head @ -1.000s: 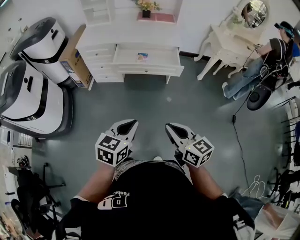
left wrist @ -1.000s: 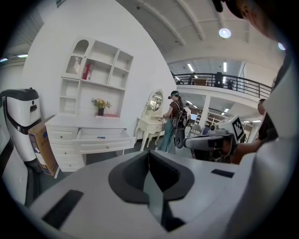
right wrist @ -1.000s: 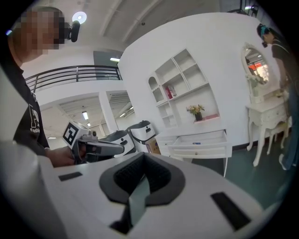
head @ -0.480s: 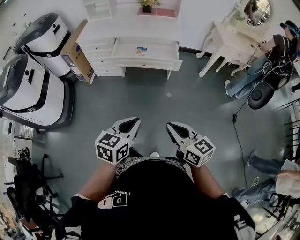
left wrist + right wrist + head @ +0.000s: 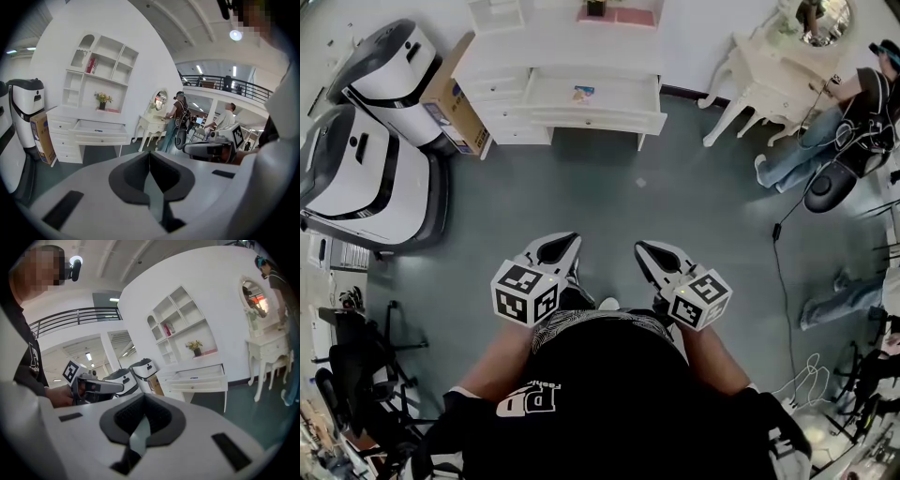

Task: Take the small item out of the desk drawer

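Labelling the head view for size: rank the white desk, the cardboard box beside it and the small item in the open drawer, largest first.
1. white desk
2. cardboard box
3. small item
All three sit about equally far from the camera, so nearness does not blur this order.

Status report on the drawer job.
Left gripper and right gripper shut, empty. Small blue-printed item in open white desk drawer, across room. Only grey floor between.
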### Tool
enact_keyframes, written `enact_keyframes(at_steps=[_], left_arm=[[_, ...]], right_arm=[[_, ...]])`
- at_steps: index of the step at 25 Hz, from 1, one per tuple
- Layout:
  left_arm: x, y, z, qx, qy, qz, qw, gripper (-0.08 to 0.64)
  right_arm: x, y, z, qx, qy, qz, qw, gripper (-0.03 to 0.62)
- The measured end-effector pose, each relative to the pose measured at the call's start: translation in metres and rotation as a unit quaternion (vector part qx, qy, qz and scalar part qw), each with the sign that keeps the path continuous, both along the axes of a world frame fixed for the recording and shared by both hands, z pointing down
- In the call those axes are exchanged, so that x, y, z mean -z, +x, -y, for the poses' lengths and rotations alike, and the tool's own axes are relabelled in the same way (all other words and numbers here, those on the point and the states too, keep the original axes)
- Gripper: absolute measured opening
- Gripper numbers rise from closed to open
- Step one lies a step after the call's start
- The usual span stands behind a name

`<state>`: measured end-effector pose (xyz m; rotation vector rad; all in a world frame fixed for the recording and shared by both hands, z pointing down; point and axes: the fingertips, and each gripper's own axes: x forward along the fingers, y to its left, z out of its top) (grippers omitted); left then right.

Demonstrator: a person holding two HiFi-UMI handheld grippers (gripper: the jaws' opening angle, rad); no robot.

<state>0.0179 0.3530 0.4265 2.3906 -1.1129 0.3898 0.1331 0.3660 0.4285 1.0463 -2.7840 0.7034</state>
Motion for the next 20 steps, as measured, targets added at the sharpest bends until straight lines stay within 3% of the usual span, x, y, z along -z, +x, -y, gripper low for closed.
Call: enact_keyframes(at_steps=[12,20], left_arm=[[0.004,-0.002,0.085,-0.024,0.015,0.003,0.9996,0.015],[0.008,-0.037,0.162,-0.020,0.014,0.001,0.9997,0.015]], right_arm=[[-0.004,-0.003,0.070,-0.018,-0.010,-0.018,1.000,0.009],[0.014,-0.037,0.150,-0.016,0.003,-0.034,0.999,0.009]])
